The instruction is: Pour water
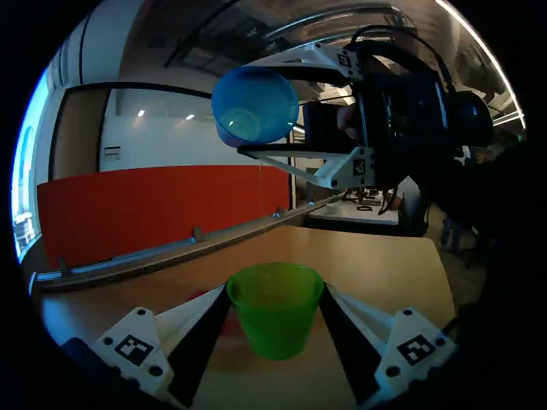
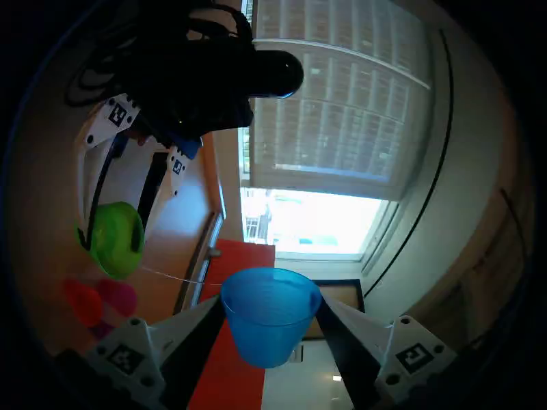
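A green cup (image 1: 275, 328) stands upright between the fingers of my left gripper (image 1: 275, 297), which is shut on it just above the wooden table (image 1: 383, 263). Higher up, my right gripper (image 1: 256, 109) is shut on a blue cup (image 1: 254, 102) tipped on its side, mouth toward the camera. In the right gripper view the blue cup (image 2: 271, 324) sits between my right gripper's (image 2: 271, 301) fingers, and the green cup (image 2: 116, 246) is held in the left gripper (image 2: 113, 232) off to the left. A thin pale line runs from the blue rim to the green cup.
A red cup (image 2: 83, 301) and a pink cup (image 2: 119, 295) lie on the table near the green cup. A red wall panel (image 1: 157, 205) and a rail run along the table's far edge. A bright window (image 2: 314, 222) is beyond it.
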The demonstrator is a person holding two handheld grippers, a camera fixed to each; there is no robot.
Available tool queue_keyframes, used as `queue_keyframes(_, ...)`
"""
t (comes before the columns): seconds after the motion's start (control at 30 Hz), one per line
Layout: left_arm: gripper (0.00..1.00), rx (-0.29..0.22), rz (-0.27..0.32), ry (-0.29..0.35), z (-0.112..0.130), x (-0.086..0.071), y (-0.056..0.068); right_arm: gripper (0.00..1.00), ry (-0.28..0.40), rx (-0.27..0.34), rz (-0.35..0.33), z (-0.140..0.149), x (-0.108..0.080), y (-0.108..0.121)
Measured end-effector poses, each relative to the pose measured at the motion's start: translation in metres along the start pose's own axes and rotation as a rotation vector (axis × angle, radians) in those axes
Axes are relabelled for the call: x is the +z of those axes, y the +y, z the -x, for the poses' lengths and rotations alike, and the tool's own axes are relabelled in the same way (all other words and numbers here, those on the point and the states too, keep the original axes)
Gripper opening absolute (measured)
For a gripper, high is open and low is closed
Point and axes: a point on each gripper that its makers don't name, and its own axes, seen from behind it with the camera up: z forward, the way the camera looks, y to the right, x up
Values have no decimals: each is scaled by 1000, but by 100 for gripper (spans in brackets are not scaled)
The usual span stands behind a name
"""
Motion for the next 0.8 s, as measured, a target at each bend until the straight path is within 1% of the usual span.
queue_keyframes(0.27, 88, 0, -3, -1, 0, 1, -1, 92, 4, -7, 3, -2, 0, 1)
queue_keyframes(0.67, 88, -1, -5, 1, -1, 1, -1, 92, 7, 2, 9, 0, -1, 3)
queue_keyframes(0.8, 88, -1, -6, 2, -2, 1, -2, 92, 9, 28, 13, 1, -2, 3)
